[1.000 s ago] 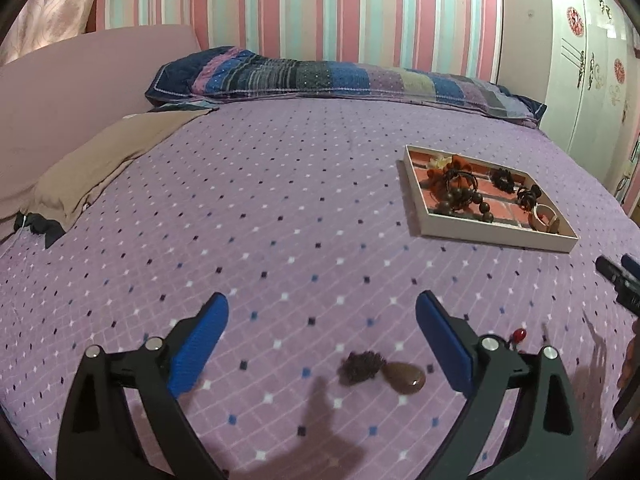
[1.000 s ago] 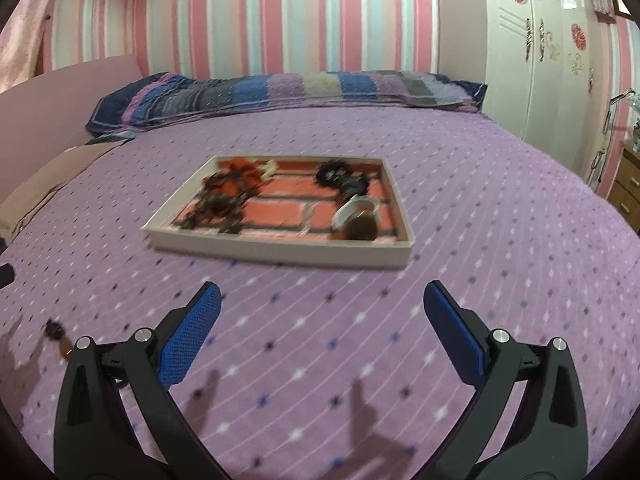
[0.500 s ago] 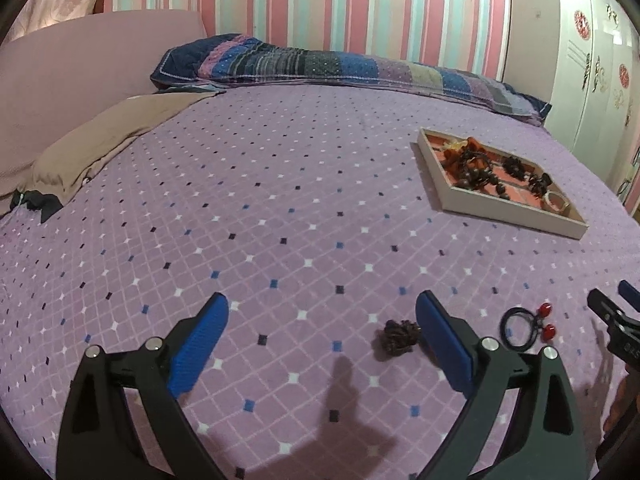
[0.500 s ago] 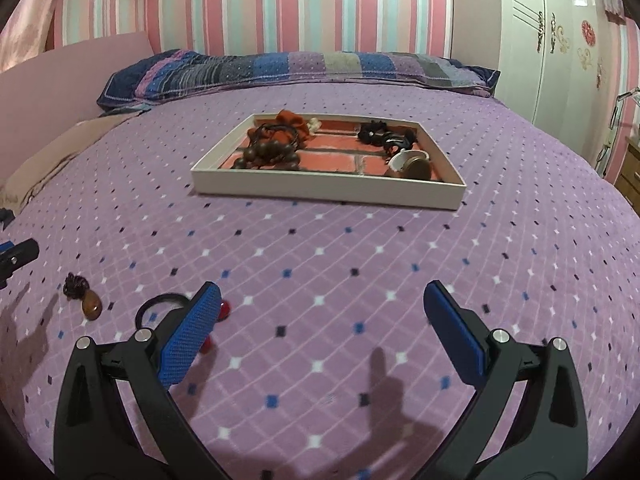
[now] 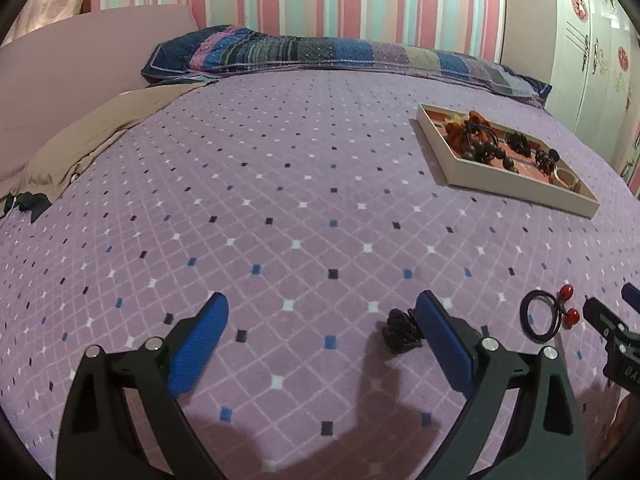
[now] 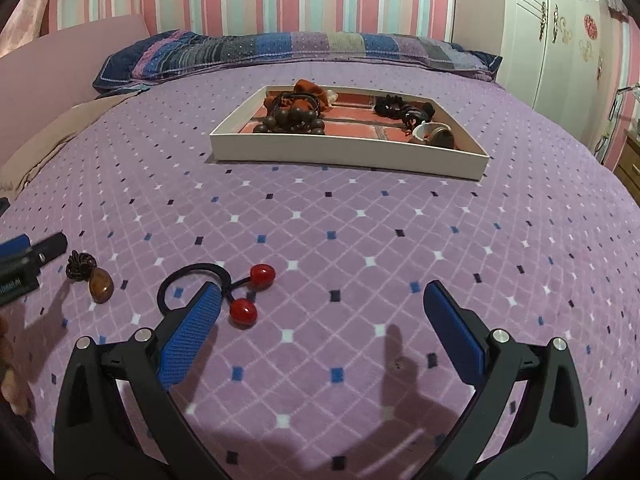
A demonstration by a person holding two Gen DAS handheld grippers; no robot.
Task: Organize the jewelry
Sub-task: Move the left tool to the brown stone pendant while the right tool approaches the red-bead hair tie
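Left gripper [image 5: 322,338]: jaws wide apart, nothing between them, low over the bedspread [image 5: 280,184]. Dark cord knot [image 5: 400,330] lies just inside its right finger; the pendant stone is hidden behind that finger in this view. Right wrist view shows it: amber stone [image 6: 101,287] touching the knot on the bedspread.

Right gripper [image 6: 322,330]: also wide open, empty. Black hair tie [image 6: 192,284] with two red beads [image 6: 262,274] lies on the bedspread, its loop partly under the left finger [image 6: 192,328]. Left view shows the whole loop.

Tray [image 6: 348,156] sits farther up the bed, well apart from both grippers, holding brown beads [image 6: 292,118], dark pieces and a ring-like item. Pillow [image 6: 280,50] beyond.
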